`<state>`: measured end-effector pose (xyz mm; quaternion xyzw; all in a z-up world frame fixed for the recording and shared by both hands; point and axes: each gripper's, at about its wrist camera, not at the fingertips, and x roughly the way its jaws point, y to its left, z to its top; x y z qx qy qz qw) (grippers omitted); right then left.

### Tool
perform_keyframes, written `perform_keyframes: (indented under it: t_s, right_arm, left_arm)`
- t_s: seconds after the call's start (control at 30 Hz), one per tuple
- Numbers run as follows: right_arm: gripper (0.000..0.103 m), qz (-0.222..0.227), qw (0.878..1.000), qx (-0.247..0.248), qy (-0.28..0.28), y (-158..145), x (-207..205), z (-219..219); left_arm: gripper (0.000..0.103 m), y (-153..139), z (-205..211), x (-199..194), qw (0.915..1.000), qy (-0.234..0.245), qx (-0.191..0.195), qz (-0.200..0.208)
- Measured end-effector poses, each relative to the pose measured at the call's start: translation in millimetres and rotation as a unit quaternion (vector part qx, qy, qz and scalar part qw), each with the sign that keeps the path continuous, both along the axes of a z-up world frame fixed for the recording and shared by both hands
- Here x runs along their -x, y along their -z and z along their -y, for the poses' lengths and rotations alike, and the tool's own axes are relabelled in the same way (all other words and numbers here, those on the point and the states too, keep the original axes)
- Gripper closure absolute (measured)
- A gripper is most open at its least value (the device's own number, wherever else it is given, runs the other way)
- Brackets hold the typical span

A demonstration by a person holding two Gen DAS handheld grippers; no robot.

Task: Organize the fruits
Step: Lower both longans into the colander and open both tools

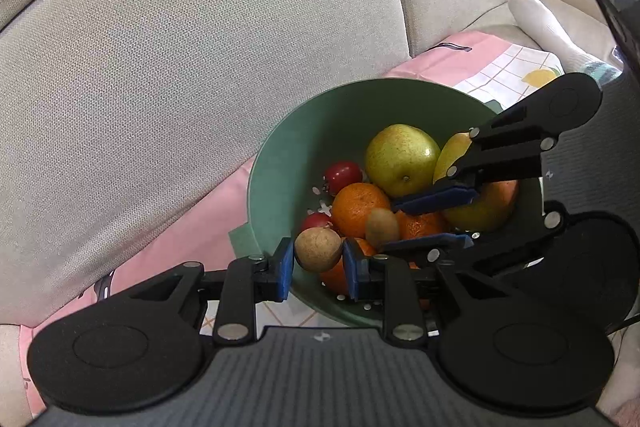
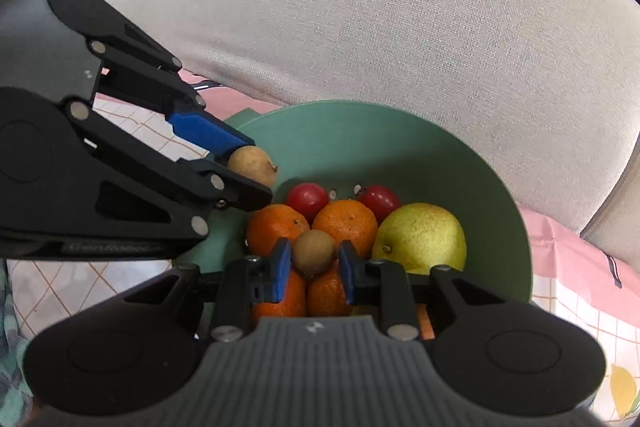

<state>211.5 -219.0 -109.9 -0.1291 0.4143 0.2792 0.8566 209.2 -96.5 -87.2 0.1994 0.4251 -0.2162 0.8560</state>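
**Matt plastic, woven cloth, waxy fruit**

The green bowl [image 2: 460,163] looks like smooth matt plastic. The sofa cushion [image 1: 180,67] behind it is coarse woven cloth. The pear [image 2: 420,237] shines waxy and speckled; the oranges [image 2: 346,225] are dimpled. The gripper fingers [image 1: 284,269] carry blue rubbery pads on matt black plastic, with bright metal pins.

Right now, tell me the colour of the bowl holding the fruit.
The bowl is a muted sage green, plain with no pattern. It shows best in the right wrist view.
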Motion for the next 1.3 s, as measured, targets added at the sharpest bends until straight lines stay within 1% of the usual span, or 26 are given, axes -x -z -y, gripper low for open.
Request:
perform_keyframes:
  t_s: [0.1, 0.17, 0.2, 0.23, 0.37, 0.47, 0.53, 0.6, 0.8, 0.83, 0.9, 1.0, 1.07, 1.2, 1.3]
  right_arm:
    - [0.075, 0.005, 1.0, -0.001, 0.005, -4, 1, 4]
    - [0.074, 0.009, 1.0, -0.001, 0.005, -9, 7, 6]
    - [0.073, 0.011, 1.0, -0.001, 0.006, -11, 8, 7]
    - [0.068, 0.014, 1.0, 0.0, 0.006, -12, 12, 8]
    - [0.067, 0.016, 1.0, 0.002, 0.002, -14, 16, 6]
    - [0.065, 0.021, 1.0, 0.012, -0.003, -11, 16, 3]
    - [0.06, 0.023, 1.0, 0.019, -0.009, -12, 17, 0]
    - [0.058, 0.025, 0.999, 0.023, -0.014, -11, 18, -5]
    - [0.058, 0.024, 0.999, 0.028, -0.017, -11, 17, -3]
    - [0.058, 0.024, 0.999, 0.029, -0.018, -12, 18, -4]
    - [0.058, 0.024, 0.999, 0.032, -0.018, -10, 17, -5]
    - [0.058, 0.02, 0.999, 0.032, -0.018, -11, 17, -6]
    - [0.056, 0.015, 0.999, 0.032, -0.019, -13, 17, -7]
    - [0.044, 0.016, 0.999, 0.033, -0.014, -21, 20, -6]
    - [0.044, 0.015, 1.0, 0.023, 0.0, -33, 23, -3]
  left_arm:
    - [0.074, 1, 2, 0, 1.0, 0.0, -0.003, 0.003]
    - [0.074, 0, 4, -1, 1.0, 0.002, -0.005, 0.005]
    - [0.074, 0, 5, -2, 1.0, 0.003, -0.006, 0.007]
    - [0.074, 0, 7, -2, 0.9999, 0.005, -0.009, 0.009]
    - [0.074, 7, 17, -8, 0.9992, 0.002, -0.037, 0.012]
    - [0.074, 13, 22, -11, 0.9989, 0.003, -0.047, 0.001]
    - [0.074, 18, 25, -12, 0.9982, 0.001, -0.06, -0.006]
    - [0.073, 21, 26, -13, 0.9974, -0.005, -0.071, -0.005]
    - [0.072, 22, 26, -14, 0.9974, -0.013, -0.071, -0.006]
    - [0.07, 22, 26, -13, 0.9973, -0.013, -0.073, -0.005]
    - [0.068, 20, 26, -12, 0.9972, -0.013, -0.074, -0.003]
    - [0.06, 14, 25, -10, 0.9977, -0.015, -0.067, 0.0]
    - [0.052, 6, 23, -7, 0.9981, -0.015, -0.06, 0.005]
    - [0.045, -17, 19, 7, 0.9982, -0.014, -0.052, 0.026]
    - [0.041, -38, 16, 22, 0.9975, -0.019, -0.05, 0.045]
